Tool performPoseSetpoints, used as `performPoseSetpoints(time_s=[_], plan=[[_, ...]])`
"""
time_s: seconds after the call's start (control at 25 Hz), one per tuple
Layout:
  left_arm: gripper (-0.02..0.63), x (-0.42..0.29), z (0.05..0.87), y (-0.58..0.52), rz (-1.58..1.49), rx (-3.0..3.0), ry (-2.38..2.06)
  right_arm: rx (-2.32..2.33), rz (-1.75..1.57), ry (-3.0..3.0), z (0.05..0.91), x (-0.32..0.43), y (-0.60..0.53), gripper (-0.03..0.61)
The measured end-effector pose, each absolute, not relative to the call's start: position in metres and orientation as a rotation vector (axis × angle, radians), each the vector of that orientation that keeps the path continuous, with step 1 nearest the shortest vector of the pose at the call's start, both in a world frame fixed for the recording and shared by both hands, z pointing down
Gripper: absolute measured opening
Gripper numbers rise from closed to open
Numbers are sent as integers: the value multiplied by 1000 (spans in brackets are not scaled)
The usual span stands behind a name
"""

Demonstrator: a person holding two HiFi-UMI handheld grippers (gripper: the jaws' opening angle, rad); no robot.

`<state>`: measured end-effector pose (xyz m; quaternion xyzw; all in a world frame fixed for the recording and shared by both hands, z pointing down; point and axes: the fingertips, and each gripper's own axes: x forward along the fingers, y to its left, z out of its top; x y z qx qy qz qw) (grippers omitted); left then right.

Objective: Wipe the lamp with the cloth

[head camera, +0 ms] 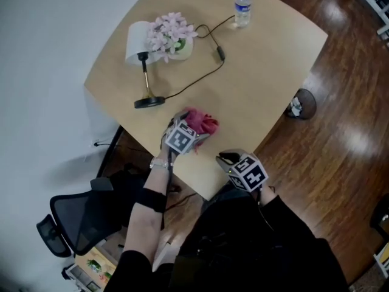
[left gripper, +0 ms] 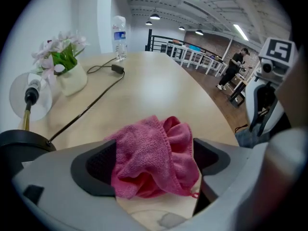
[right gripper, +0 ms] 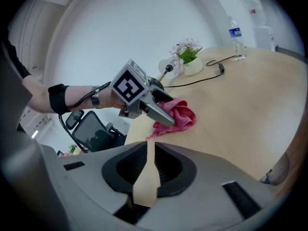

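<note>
Your crumpled pink terry cloth is one solid rose pink, with no print. The curved wooden bench is plain pale tan. The small lamp has a white shade, a brass-coloured stem and a black round base, and its thin cable is black. The potted flowers are pale pink with green leaves, in a white pot. The clear plastic bottle wears a blue label. Your left tool and right tool are grey with black pads, each carrying a white cube patterned with black squares. The plank floor is glossy reddish brown.
</note>
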<state>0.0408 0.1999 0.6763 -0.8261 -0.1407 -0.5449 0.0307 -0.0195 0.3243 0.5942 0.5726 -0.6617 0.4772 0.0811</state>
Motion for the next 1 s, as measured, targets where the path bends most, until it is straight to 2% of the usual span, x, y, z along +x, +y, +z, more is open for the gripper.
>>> performPoseSetpoints(time_s=[0.4,0.48,0.56,0.6,0.76,1.0], plan=[[454,47,695,189,-1635,-2483,-328,1881,1488,-1916,596,18,315,55],[384,47,692,184,-1592,-2499,-313,1914,1477,-1884,596,17,313,55],[199,46,690,175,-1542,-2499,-267,1950,1466,-1842,596,14,312,55],[164,46,688,170,-1516,-2500,-252,1968,1462,-1818,597,12,311,55],[103,41,687,161,-1447,-2548,-296,2052,1435,-1711,600,0,296,55],[91,17,644,157,-1335,-2724,-476,2205,1388,-1564,583,-19,263,55]])
